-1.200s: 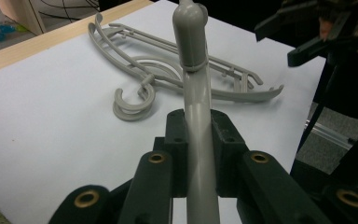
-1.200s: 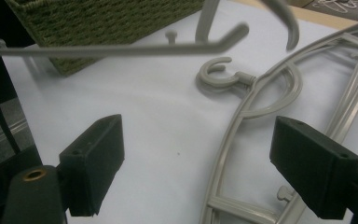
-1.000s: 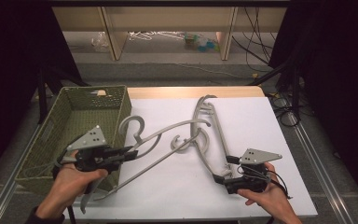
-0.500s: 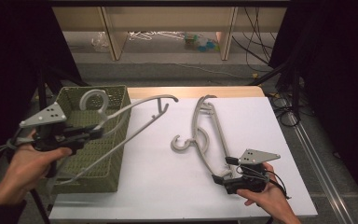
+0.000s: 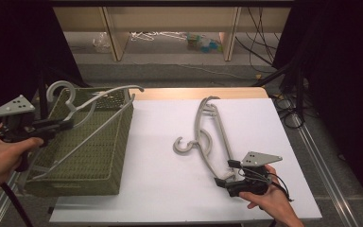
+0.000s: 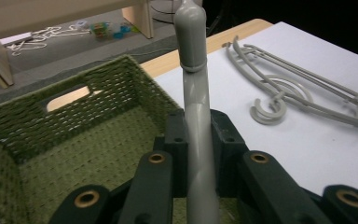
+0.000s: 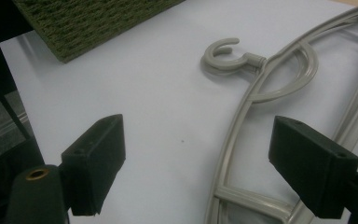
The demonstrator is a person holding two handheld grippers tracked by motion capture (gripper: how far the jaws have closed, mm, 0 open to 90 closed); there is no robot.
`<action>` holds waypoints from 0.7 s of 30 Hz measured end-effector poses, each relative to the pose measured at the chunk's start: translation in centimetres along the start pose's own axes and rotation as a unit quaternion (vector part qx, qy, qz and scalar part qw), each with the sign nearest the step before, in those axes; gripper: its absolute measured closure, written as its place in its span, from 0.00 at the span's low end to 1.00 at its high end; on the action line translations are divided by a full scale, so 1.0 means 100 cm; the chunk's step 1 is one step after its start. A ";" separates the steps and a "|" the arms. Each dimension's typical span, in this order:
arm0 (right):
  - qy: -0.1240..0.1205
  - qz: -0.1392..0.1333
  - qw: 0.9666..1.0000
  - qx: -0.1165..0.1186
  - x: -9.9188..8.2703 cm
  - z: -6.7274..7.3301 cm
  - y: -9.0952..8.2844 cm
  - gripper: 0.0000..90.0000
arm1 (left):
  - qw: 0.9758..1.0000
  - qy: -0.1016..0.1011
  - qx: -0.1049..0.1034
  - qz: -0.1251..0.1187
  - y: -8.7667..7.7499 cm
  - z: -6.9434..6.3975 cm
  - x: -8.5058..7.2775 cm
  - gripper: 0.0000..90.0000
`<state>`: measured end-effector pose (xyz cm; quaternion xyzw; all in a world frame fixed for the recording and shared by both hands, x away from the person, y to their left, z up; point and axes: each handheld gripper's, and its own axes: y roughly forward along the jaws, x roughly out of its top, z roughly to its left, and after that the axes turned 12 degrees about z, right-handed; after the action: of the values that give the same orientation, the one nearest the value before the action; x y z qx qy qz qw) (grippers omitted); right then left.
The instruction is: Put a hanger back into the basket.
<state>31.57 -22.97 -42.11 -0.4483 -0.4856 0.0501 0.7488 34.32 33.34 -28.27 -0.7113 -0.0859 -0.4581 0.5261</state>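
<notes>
Left fingers (image 6: 165, 172) clamped on hanger (image 5: 92, 106), held tilted over basket (image 5: 99, 165); right gripper (image 5: 224, 182) wide open, empty, beside second hanger (image 5: 208, 137) on table (image 5: 160, 189). Risk: long arm catching basket rim, twisting out of grip.

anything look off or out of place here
Nothing damaged or spilled. The held hanger sits tilted over the basket, clamped in the left hand-held gripper. The other hanger lies flat on the table.
</notes>
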 end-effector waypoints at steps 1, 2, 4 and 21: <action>0.000 0.000 1.000 0.000 0.000 0.000 0.000 0.22 | 1.000 0.000 0.000 0.000 0.000 0.000 0.000 0.88; 0.001 0.000 1.000 -0.001 0.000 0.000 0.000 0.22 | 1.000 -0.002 0.003 -0.004 0.000 0.003 -0.001 0.88; 0.001 -0.002 1.000 -0.003 -0.001 0.000 0.001 0.22 | 1.000 -0.006 0.012 0.000 0.001 0.011 -0.003 0.88; 0.002 0.003 1.000 -0.003 -0.001 -0.001 0.001 0.22 | 0.998 -0.024 0.044 0.035 0.013 0.044 -0.011 0.88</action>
<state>31.62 -22.97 -42.24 -0.4520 -0.4830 0.0501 0.7483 36.93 36.84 -30.10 -0.7009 -0.0935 -0.4180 0.5703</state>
